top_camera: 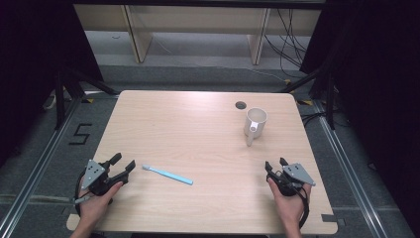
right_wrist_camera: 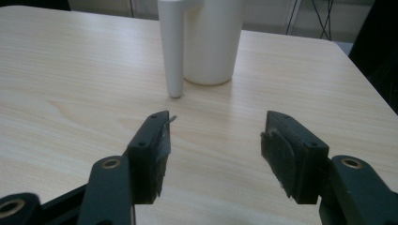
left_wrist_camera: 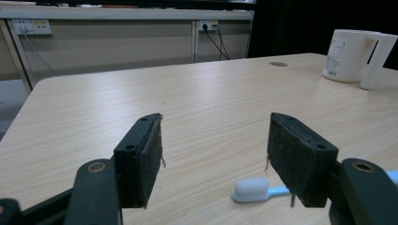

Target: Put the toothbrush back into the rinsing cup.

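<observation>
Your left tool (top_camera: 123, 166) sits low at the near left of the counter (top_camera: 198, 129), jaws spread wide and empty. Your right tool (top_camera: 275, 164) mirrors it at the near right, jaws also wide; both seem to rest on the surface.

floor mark (top_camera: 80, 134): a black figure "5" stands on the grey floor left of the desk (top_camera: 198, 124), seen in the high view.
mug label (left_wrist_camera: 333, 58): a small printed label sits on the side of the white mug (left_wrist_camera: 349, 55) in the left gripper view; its lines of print and what looks like a barcode are too small to read.
wall sockets (left_wrist_camera: 33, 26): a yellowish sticker sits on the socket strip; its wording cannot be read.
other readable text: none.
</observation>
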A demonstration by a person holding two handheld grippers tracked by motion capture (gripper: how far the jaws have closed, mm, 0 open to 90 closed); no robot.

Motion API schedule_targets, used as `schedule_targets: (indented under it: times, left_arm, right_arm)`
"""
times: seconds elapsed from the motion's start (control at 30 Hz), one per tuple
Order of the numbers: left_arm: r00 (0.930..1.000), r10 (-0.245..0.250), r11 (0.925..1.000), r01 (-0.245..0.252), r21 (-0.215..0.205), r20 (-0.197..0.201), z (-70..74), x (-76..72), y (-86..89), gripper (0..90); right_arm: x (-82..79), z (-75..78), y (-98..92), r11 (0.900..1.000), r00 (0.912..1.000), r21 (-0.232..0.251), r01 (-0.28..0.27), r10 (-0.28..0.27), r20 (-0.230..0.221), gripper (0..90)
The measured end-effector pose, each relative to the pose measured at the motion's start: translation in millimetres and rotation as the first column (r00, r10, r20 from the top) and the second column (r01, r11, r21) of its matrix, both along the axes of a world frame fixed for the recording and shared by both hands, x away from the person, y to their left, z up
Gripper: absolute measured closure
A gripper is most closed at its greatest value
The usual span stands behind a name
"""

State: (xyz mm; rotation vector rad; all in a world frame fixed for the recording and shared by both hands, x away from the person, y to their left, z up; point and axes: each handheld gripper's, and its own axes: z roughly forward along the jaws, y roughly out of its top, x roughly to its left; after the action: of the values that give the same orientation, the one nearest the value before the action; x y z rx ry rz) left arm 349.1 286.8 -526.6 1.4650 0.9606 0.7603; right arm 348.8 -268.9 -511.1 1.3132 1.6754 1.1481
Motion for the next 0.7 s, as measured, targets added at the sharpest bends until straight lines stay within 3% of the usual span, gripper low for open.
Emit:
schedule_targets:
  times: [0.07,0.17,0.23,0.27,0.4,0.43,0.47,0.5,0.57,0.63,0.7]
  left_arm:
    - [1.0,0.007,1.0,-0.007,0.001,0.0,0.0,0.1,-0.4,35.2]
    - [0.9998,0.007,0.9998,-0.007,0.019,-0.017,0.9,-1.1,-0.7,35.3]
    - [0.9998,0.004,0.9995,-0.003,0.031,-0.02,1.1,-0.6,-1.2,35.5]
    - [1.0,-0.005,0.9996,0.006,0.028,-0.005,0.4,0.3,-2.4,35.5]
    - [0.9997,-0.02,0.9983,0.019,0.055,0.01,0.4,-2.0,-3.8,35.4]
    - [0.9997,-0.02,0.9983,0.019,0.055,0.01,0.4,-2.0,-3.8,35.3]
    - [0.9997,-0.022,0.9986,0.022,0.049,0.012,0.3,-2.0,-4.3,35.3]
    - [0.9997,-0.024,0.9987,0.024,0.046,0.005,0.4,-1.6,-4.3,35.4]
    - [0.9995,-0.03,0.9986,0.03,0.044,0.0,0.5,-0.7,-4.1,36.1]
    - [0.9991,-0.042,0.9983,0.042,0.04,-0.006,0.6,-0.1,-3.6,36.8]
    - [0.9985,-0.053,0.9979,0.053,0.036,-0.011,0.7,0.3,-2.8,37.0]
  right_arm:
    - [-0.5,1.6,0.7,1.0,1.0,0.003,0.008,-0.008,-0.003,42.7]
    - [0.0,2.5,-3.5,0.999,0.9996,-0.033,-0.01,0.011,0.025,42.8]
    - [-0.2,2.2,-3.6,1.0,0.9996,-0.021,-0.018,0.018,0.021,43.1]
    - [-3.6,3.9,-3.8,1.0,0.9999,-0.01,0.009,-0.009,0.009,43.4]
    - [-1.6,7.1,-2.6,0.999,0.9995,-0.033,0.002,-0.001,0.032,43.4]
    - [-1.6,7.1,-2.6,0.999,0.9995,-0.033,0.002,-0.001,0.032,43.4]
    - [-2.1,8.0,1.1,1.0,0.9997,0.002,0.005,-0.005,0.026,43.4]
    - [-1.1,8.9,0.4,1.0,0.9993,-0.025,-0.012,0.013,0.036,43.4]
    - [-2.9,8.2,4.7,1.0,0.9999,-0.002,-0.003,0.003,0.014,43.4]
    - [-2.4,8.7,3.9,0.999,0.9996,-0.036,-0.023,0.023,0.014,43.4]
    - [-1.7,8.3,4.3,0.999,0.9994,-0.04,-0.021,0.022,0.026,43.4]
